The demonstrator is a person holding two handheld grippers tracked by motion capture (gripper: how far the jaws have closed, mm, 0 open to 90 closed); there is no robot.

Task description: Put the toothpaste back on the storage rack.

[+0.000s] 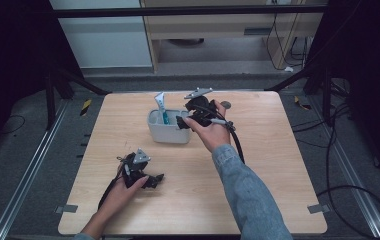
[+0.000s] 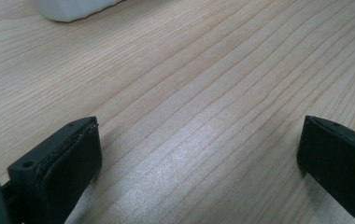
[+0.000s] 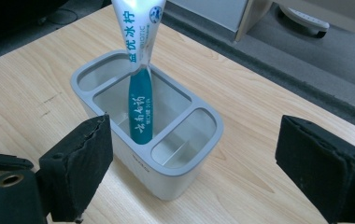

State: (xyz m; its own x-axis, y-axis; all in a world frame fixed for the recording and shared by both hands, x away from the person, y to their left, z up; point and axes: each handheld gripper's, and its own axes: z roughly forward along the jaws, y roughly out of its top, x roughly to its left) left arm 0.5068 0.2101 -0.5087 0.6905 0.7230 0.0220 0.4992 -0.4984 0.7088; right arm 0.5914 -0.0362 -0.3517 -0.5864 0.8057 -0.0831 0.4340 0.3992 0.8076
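Observation:
A pale grey holder (image 1: pixel 168 136) with three compartments stands near the middle of the wooden table (image 1: pixel 273 165). A white and teal toothpaste tube (image 1: pixel 161 107) stands upright in its middle compartment, cap end down. My right gripper (image 1: pixel 182 122) is just right of the holder, open, with nothing between its pads. In the right gripper view the holder (image 3: pixel 171 184) and the tube (image 3: pixel 139 70) lie just beyond that gripper (image 3: pixel 194 163). My left gripper (image 1: pixel 157 179) rests low over the table's front left, open and empty. In the left gripper view this gripper (image 2: pixel 199 158) stands wide over bare wood.
A small grey round object (image 1: pixel 226 104) lies behind the right hand near the table's back edge. The right gripper's black cable (image 1: pixel 238 145) trails along the forearm. A corner of the holder (image 2: pixel 73 9) is at the top of the left gripper view. Dark floor and cables surround the table.

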